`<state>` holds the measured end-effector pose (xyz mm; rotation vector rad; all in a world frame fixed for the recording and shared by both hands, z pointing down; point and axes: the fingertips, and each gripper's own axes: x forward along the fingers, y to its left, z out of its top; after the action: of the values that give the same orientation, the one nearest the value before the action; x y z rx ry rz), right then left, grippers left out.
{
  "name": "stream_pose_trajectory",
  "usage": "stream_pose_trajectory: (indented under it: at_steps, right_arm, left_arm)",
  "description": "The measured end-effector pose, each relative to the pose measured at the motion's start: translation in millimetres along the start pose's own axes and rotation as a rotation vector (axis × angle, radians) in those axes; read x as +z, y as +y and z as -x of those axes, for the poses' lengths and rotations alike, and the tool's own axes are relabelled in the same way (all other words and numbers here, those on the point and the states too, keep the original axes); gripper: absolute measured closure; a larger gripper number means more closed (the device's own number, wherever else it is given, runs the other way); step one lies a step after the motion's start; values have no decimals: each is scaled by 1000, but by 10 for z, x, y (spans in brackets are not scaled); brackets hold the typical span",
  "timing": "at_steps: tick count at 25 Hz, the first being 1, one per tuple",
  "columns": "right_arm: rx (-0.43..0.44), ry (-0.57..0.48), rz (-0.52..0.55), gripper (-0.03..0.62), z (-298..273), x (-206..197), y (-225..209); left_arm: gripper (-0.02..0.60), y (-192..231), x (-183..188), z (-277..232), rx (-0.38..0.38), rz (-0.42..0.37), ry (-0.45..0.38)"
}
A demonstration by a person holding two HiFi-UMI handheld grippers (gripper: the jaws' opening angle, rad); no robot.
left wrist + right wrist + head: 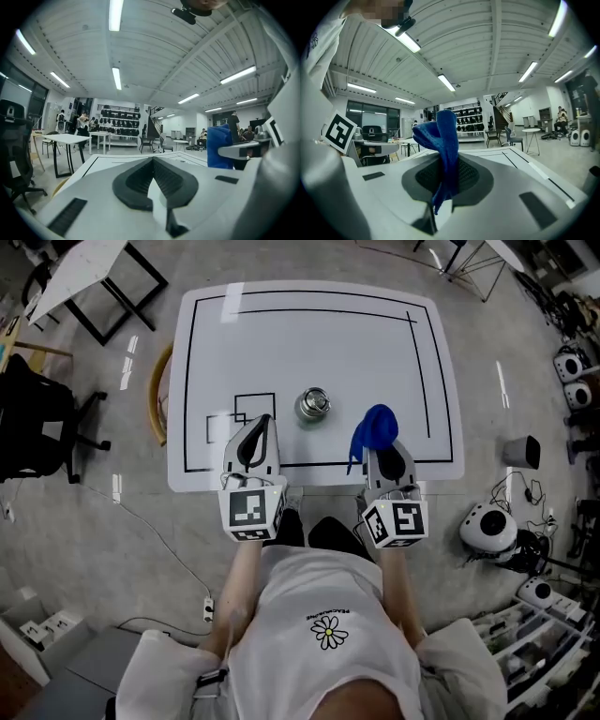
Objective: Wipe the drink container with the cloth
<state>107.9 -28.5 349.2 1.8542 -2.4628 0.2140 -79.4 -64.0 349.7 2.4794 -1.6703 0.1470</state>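
Head view: drink container (314,404) upright on the table (309,324), ahead of and between both grippers, untouched.
Left gripper view: left gripper (260,427) jaws together, nothing in them.
Right gripper view: right gripper (389,460) clamped on the cloth (375,427), seemingly by a narrow fold only.
Risk: the container is unsteadied, so a wipe could tip or slide it. The cloth could slip from the thin pinch.

Head view looks steeply down on the table (309,343); gripper views skim close across it, seemingly parallel.
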Motion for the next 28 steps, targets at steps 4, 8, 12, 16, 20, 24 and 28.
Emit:
stream_pose_trajectory:
  at_steps: [4, 8, 12, 16, 20, 24, 28]
  right_arm:
    - [-5, 18, -6, 551, -215, -44, -106]
    - [-2, 15, -23, 551, -315, -91, -186]
    - [23, 30, -39, 551, -342, -160, -214]
    - [71, 43, -32, 551, -403, -236, -222]
    - [161, 68, -1, 551, -589, -340, -199]
    - [254, 111, 5, 551, -875, -520, -168]
    - [365, 178, 18, 551, -1079, -732, -69]
  left_arm:
    - [583, 56, -77, -179, -6, 4, 38]
    - [583, 42, -97, -263, -7, -4, 49]
    - [583, -5, -114, -281, -9, -10, 54]
    - [575, -99, -127, -346, -84, 0, 47]
    - [348, -213, -251, -442, -225, 49, 78]
    - [245, -325, -491, -483, -362, 25, 143]
    - [235, -429, -827, -517, -453, -21, 251]
